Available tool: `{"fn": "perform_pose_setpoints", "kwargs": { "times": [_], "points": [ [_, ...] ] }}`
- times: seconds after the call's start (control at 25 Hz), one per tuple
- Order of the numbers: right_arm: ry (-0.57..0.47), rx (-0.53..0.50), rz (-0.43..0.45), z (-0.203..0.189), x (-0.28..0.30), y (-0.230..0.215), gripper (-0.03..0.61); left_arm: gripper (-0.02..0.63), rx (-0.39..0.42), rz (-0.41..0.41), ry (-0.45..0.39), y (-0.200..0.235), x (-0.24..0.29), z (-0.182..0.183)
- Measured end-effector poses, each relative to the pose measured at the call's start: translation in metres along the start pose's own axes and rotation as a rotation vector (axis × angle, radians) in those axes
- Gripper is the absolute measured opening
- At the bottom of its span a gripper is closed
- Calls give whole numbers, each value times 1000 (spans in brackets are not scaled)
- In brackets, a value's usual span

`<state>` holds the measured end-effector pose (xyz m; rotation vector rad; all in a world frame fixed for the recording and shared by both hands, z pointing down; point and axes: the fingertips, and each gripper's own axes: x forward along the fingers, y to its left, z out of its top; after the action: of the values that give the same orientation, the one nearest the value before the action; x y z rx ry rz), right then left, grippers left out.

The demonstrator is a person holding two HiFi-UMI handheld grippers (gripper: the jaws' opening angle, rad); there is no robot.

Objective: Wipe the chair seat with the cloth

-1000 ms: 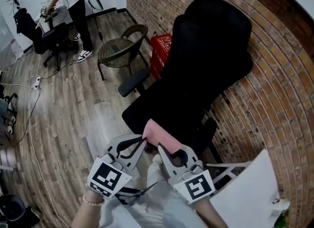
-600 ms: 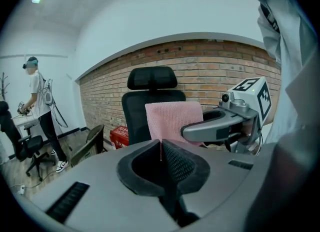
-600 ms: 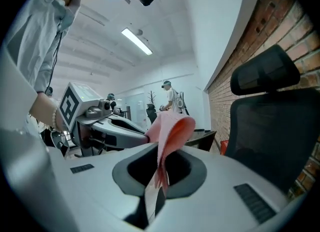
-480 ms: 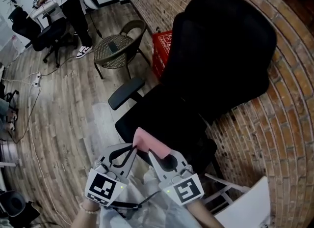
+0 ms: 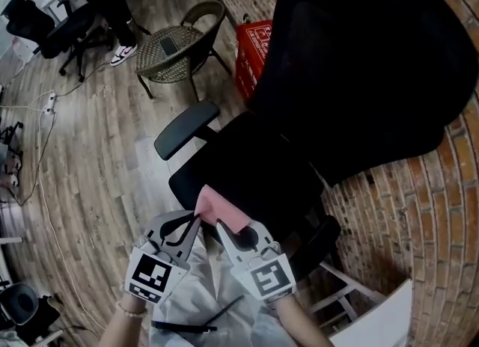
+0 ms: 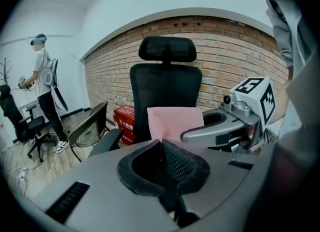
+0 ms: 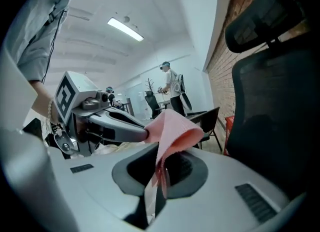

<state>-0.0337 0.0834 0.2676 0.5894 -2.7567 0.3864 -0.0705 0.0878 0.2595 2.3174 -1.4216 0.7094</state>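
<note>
Lowered closer to the chair seat (image 5: pixel 258 177), left gripper (image 5: pixel 193 222) and right gripper (image 5: pixel 227 232) both clamp the pink cloth (image 5: pixel 219 209); wiping seemingly yet to begin.

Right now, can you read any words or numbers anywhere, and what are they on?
Red crate: white print, too blurred to read.
Marker cubes: only black-and-white square patterns, no words or numbers.
No other text shows.
</note>
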Motion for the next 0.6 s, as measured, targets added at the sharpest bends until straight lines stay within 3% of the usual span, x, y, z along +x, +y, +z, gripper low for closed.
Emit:
{"fn": "perform_pose_setpoints", "kwargs": {
  "times": [0.24,0.6],
  "points": [
    [31,187,12,-54,49,-21,52,23,-69,45,14,42,43,-46],
    [125,235,7,-120,122,-36,52,23,-186,96,76,102,82,-121]
  ]
}}
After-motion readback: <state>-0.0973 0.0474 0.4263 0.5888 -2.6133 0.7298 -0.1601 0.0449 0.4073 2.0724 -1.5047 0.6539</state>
